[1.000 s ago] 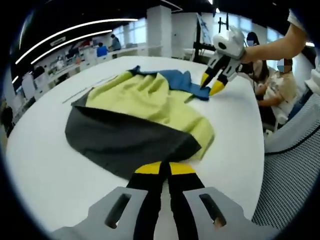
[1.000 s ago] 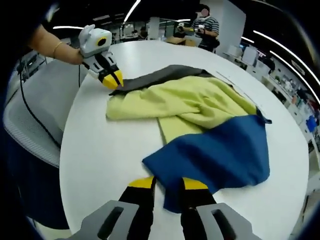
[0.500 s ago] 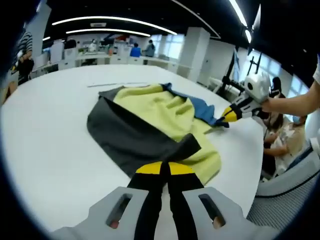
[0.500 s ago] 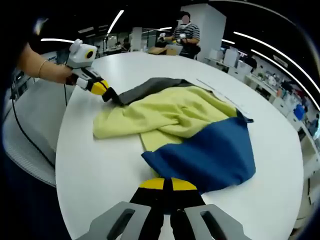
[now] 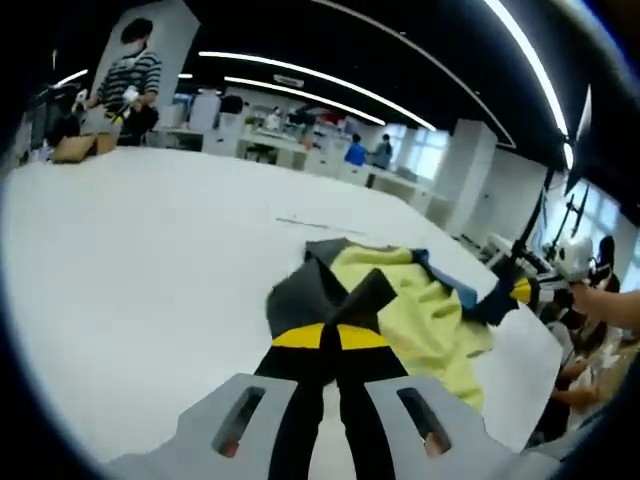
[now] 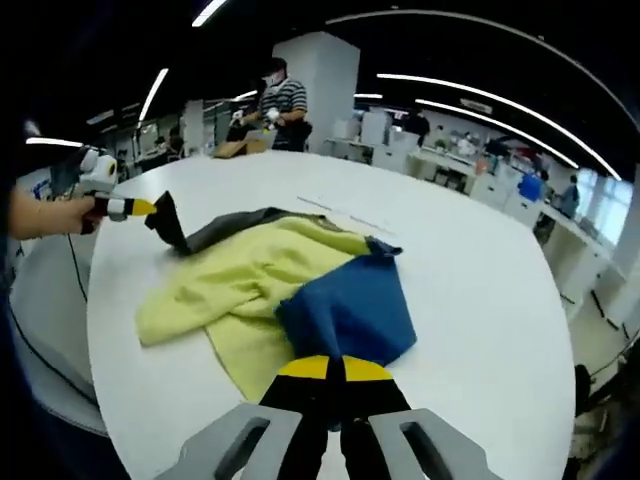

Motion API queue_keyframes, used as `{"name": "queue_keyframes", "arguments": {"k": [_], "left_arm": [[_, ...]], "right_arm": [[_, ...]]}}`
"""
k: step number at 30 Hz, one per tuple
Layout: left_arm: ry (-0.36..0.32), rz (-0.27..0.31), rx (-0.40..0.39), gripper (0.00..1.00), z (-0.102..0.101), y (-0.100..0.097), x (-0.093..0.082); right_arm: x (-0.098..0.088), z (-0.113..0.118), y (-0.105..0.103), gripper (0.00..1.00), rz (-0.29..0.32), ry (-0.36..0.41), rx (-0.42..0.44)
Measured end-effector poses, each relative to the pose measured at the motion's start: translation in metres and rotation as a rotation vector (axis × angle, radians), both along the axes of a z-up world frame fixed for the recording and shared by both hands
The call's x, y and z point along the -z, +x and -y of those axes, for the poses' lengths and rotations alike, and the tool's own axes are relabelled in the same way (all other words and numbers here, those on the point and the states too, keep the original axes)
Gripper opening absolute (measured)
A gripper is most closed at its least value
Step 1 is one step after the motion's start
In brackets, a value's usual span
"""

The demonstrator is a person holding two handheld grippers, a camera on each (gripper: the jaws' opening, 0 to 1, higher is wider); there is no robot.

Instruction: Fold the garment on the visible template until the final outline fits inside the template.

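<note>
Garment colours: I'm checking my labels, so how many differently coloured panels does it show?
3. The grey panel lies at the end held by the left hand-held gripper, the yellow panel in the middle, and the blue panel at the right hand-held gripper. Folds may hide more.

Left gripper [image 5: 330, 335] grey-bodied, black jaws, yellow-banded tips, right gripper [image 6: 335, 368] alike, slotted grey mounts

I can read no text, label, brand, number or sign anywhere in my two views; whatever might be printed in the room behind is too blurred to make out.
</note>
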State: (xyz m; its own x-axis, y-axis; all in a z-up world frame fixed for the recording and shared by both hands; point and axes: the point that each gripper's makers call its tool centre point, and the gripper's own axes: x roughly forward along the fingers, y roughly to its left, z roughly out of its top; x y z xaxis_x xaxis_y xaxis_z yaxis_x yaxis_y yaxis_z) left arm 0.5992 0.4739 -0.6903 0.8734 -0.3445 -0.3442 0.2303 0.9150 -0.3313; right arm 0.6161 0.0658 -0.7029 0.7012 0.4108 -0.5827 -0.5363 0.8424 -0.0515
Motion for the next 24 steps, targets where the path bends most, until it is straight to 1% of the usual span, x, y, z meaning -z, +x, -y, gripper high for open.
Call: {"name": "queue_keyframes", "arguments": {"k": [1,2,3,4,6,9,11,13,14,16,17,18,19,21,24], "left_arm": [[-0.020,0.005,-0.039,0.00,-0.010,0.004,-0.003],[-0.044,0.006,-0.064,0.00,-0.015,0.007,-0.005],[-0.070,0.015,-0.096,0.00,-0.023,0.011,-0.008],[-0.078,0.017,-0.117,0.00,-0.029,0.013,-0.009],[-0.093,0.026,-0.164,0.00,-0.042,0.019,-0.011],[-0.078,0.024,-0.202,0.00,-0.057,0.023,-0.009],[-0.085,0.018,-0.228,0.00,-0.064,0.026,-0.007],[-0.141,-0.006,-0.275,0.00,-0.073,0.028,-0.003],[-0.184,-0.009,-0.310,0.00,-0.080,0.030,-0.002],[-0.240,-0.003,-0.357,0.00,-0.088,0.032,-0.002],[-0.259,-0.007,-0.387,0.00,-0.094,0.032,0.000],[-0.266,-0.008,-0.405,0.00,-0.097,0.033,0.000],[-0.269,-0.010,-0.407,0.00,-0.099,0.033,0.001],[-0.271,-0.013,-0.424,0.00,-0.105,0.035,0.003],[-0.277,-0.030,-0.465,0.00,-0.112,0.036,0.010]], "right_arm": [[0.000,0.002,0.001,0.00,-0.001,0.003,0.006],[-0.004,0.010,0.005,0.00,0.007,0.021,0.041],[-0.005,0.013,0.008,0.00,0.010,0.026,0.045],[-0.007,0.019,0.010,0.00,0.008,0.031,0.054],[-0.010,0.032,0.017,0.00,0.015,0.034,0.100],[-0.013,0.049,0.025,0.00,0.032,0.010,0.139],[-0.013,0.058,0.029,0.00,0.037,0.000,0.158],[-0.013,0.067,0.033,0.00,0.041,-0.006,0.179],[-0.013,0.070,0.035,0.00,0.035,-0.002,0.189],[-0.013,0.075,0.037,0.00,0.037,-0.006,0.212],[-0.014,0.079,0.039,0.00,0.042,-0.023,0.220],[-0.013,0.083,0.041,0.00,0.047,-0.042,0.228],[-0.013,0.087,0.042,0.00,0.048,-0.055,0.232],[-0.012,0.093,0.045,0.00,0.050,-0.069,0.248],[-0.010,0.101,0.049,0.00,0.044,-0.044,0.269]]}}
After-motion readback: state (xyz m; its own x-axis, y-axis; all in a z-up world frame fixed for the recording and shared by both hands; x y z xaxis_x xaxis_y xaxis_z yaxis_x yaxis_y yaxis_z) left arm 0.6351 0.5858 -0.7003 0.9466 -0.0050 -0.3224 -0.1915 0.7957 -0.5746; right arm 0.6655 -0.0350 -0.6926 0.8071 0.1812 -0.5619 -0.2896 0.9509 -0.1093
